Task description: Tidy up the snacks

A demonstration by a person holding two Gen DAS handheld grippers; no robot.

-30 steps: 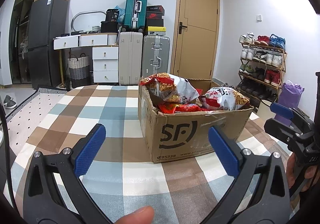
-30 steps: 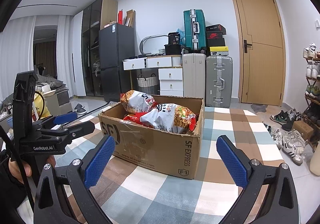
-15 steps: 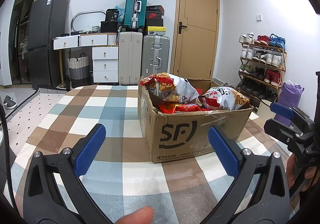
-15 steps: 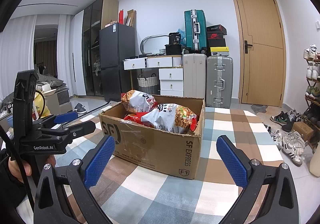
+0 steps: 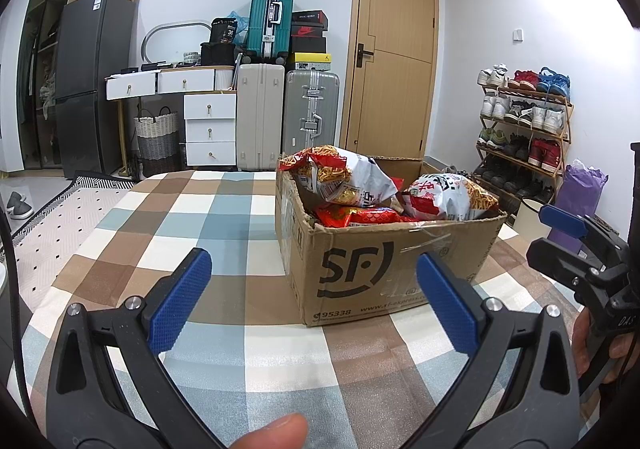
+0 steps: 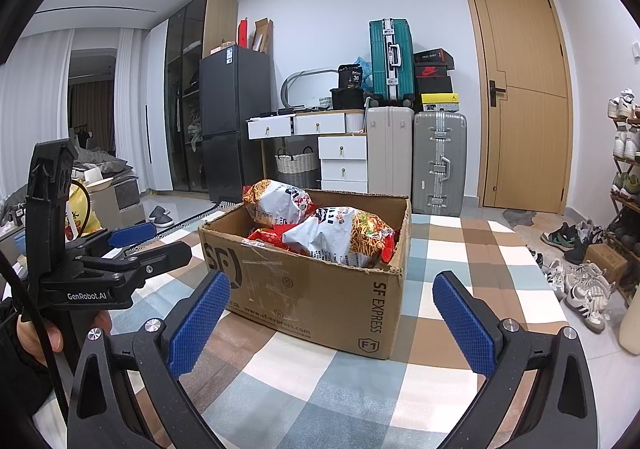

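Observation:
A brown cardboard box [image 5: 384, 265] [image 6: 320, 289] printed "SF" stands on the checked tablecloth [image 5: 200, 217]. Several snack bags fill it: a white and red bag [image 5: 340, 181] [image 6: 280, 201] at the back, a second white bag [image 5: 448, 197] [image 6: 340, 233] beside it, and a red packet [image 5: 356, 215] underneath. My left gripper [image 5: 312, 297] hovers open in front of the box, nothing between its blue pads. My right gripper [image 6: 330, 321] is open too, short of the box's near corner. Each gripper shows at the edge of the other's view.
The round table's edge curves close on the left [image 5: 24, 329]. Behind it stand suitcases [image 5: 288, 121], white drawers [image 5: 210, 129], a dark fridge [image 5: 92, 89] and a wooden door [image 5: 388, 61]. A shoe rack [image 5: 520, 129] lines the right wall, with loose shoes [image 6: 580, 281] on the floor.

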